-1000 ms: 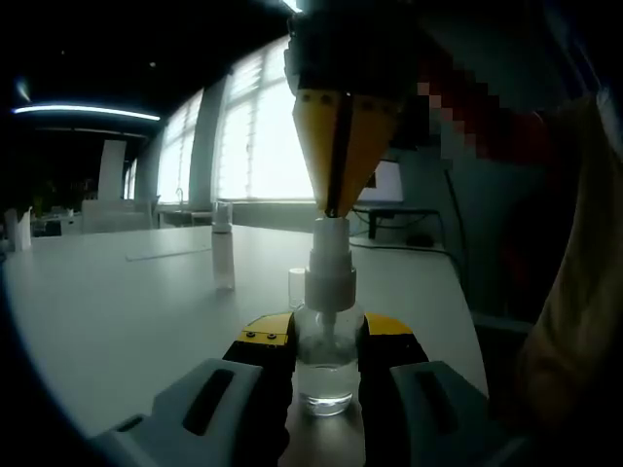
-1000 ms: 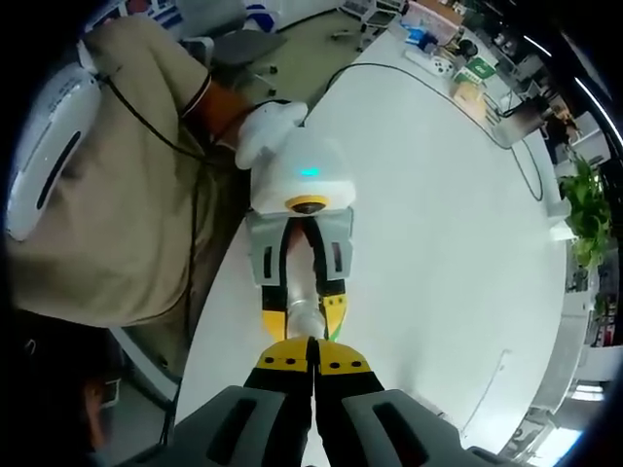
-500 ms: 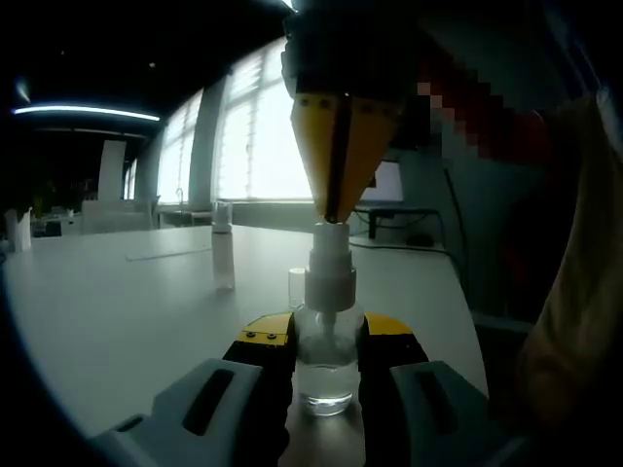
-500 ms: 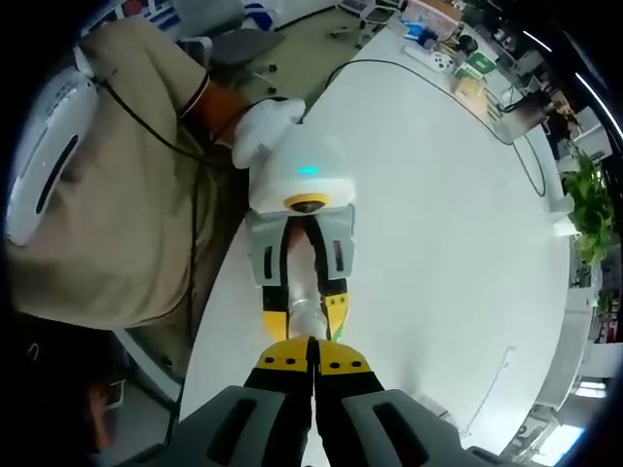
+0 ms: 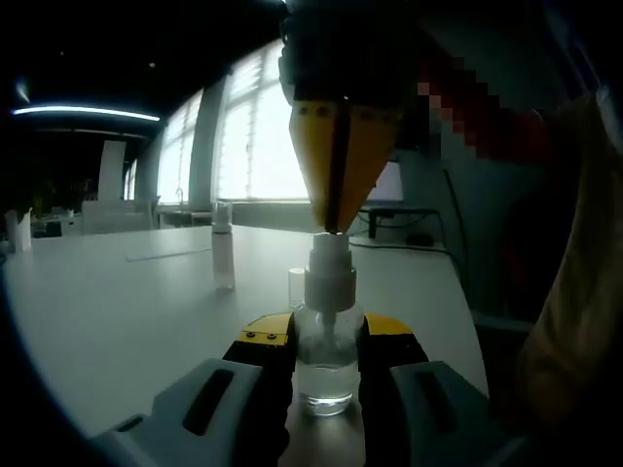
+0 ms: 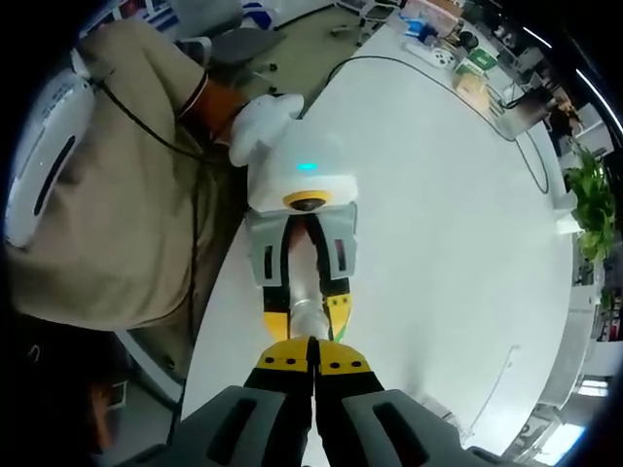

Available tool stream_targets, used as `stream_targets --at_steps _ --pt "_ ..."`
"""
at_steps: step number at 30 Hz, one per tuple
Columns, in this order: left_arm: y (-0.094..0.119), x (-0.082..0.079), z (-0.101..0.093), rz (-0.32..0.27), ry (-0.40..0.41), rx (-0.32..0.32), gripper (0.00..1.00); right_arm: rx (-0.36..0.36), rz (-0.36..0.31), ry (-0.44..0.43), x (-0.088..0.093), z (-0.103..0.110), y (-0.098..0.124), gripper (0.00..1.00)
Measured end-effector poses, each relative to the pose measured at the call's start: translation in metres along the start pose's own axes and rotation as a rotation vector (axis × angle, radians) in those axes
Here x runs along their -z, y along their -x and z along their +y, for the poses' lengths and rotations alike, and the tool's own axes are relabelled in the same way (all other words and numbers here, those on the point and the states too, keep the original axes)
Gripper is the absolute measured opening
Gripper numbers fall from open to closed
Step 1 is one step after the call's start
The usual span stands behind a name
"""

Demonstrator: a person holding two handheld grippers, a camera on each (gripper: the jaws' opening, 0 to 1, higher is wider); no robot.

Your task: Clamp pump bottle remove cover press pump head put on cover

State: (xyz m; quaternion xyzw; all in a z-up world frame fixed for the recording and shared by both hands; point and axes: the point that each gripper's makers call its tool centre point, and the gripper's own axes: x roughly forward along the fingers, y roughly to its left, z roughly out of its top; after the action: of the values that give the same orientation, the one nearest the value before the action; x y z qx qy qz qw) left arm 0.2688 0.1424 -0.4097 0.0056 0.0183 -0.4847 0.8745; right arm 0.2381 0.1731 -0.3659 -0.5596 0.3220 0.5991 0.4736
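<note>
A small clear pump bottle (image 5: 324, 365) with a white pump head (image 5: 330, 268) stands on the white table (image 5: 117, 311). My left gripper (image 5: 326, 336) is shut on its body, yellow pads on either side. My right gripper (image 5: 331, 222) comes down from above, shut, with its yellow tips resting on top of the pump head. A small clear cover (image 5: 296, 286) stands on the table just behind the bottle. In the right gripper view, my right gripper (image 6: 312, 362) points down at the bottle (image 6: 306, 311), which sits in the left gripper (image 6: 307, 317).
A second slim spray bottle (image 5: 223, 255) stands farther back on the table. The table's near edge (image 6: 209, 321) runs beside a person in beige clothes (image 6: 107, 195). Small items (image 6: 458, 58) and a plant (image 6: 592, 219) sit at the far side.
My right gripper has come down a little and the pump head has sunk under its tips. The left gripper and bottle have stayed put.
</note>
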Motion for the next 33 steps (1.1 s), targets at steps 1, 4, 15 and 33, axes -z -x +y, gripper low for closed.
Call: stream_targets --at_steps 1,4,15,33 --pt "0.0 -0.0001 -0.0003 0.0 -0.001 0.0 0.16 0.0 -0.002 -0.001 0.0 0.0 0.0 0.0" --pt "-0.0001 -0.0003 -0.0009 0.0 -0.001 0.0 0.16 0.001 -0.004 0.0 -0.0001 0.0001 0.0001 0.0" --pt "-0.0009 -0.0002 -0.0011 0.0 0.001 0.001 0.16 0.017 -0.011 0.016 -0.0004 -0.0004 0.0052 0.0" --pt "-0.0012 0.0 -0.0009 -0.001 -0.001 0.003 0.16 0.026 -0.039 0.027 -0.001 -0.0025 0.0071 0.0"
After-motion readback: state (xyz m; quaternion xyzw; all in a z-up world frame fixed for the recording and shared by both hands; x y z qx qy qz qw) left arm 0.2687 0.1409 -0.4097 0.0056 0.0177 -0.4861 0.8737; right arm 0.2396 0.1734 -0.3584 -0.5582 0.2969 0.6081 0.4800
